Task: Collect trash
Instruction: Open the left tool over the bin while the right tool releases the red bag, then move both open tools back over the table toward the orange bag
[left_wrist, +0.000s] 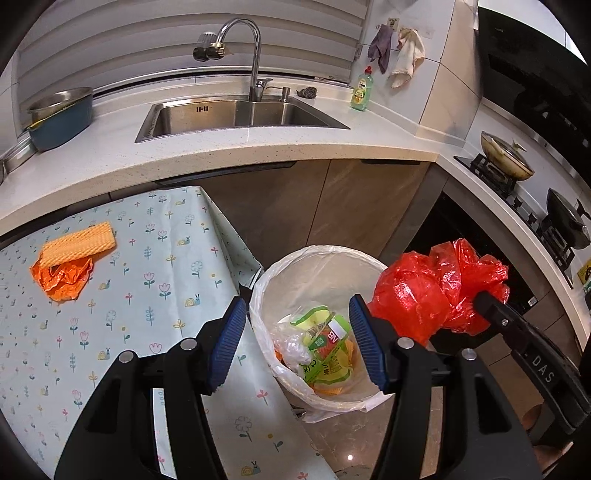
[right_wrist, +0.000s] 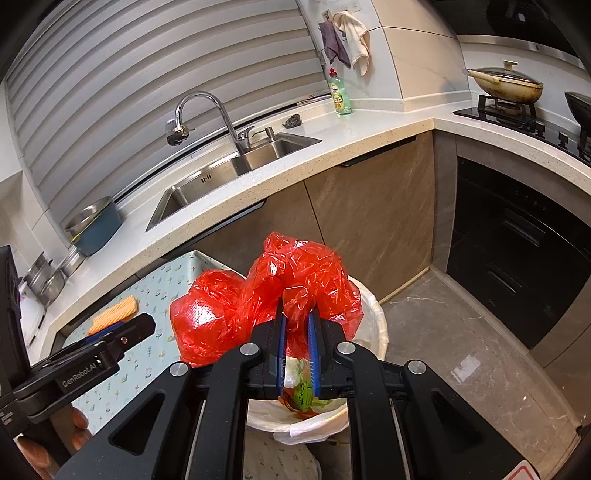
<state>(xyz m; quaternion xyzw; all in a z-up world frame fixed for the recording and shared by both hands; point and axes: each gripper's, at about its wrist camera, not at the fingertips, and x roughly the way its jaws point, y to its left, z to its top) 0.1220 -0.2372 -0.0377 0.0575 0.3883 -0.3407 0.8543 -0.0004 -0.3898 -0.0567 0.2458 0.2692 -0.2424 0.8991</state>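
The red plastic bag (right_wrist: 266, 306) sits at the centre of your right wrist view, crumpled and pinched in your right gripper (right_wrist: 295, 325), whose jaws are nearly together on a fold of it. It hangs over the rim of the bin (left_wrist: 258, 288), which stands on the floor in the lower middle of the left view, beside the corner of the table (left_wrist: 155, 258). It is not yet inside; judging by that, you are about to let it go.

Your left gripper (left_wrist: 297, 347) stands about half wide with nothing between the blue pads (left_wrist: 229, 343); through the gap you look straight down into the bin. The bin's white liner already holds wrappers (left_wrist: 325, 343), green and yellow packets and some clear film, so part of the job looks done.

What is left shows at the left edge of the left view: an orange crumpled bag (left_wrist: 62, 277) on the flowered tablecloth, with a ribbed orange cloth (left_wrist: 77, 243) lying across its upper edge and touching it. The crumpled bag looks like trash; whether the cloth counts too, I cannot tell. Both lie well apart from the bin.
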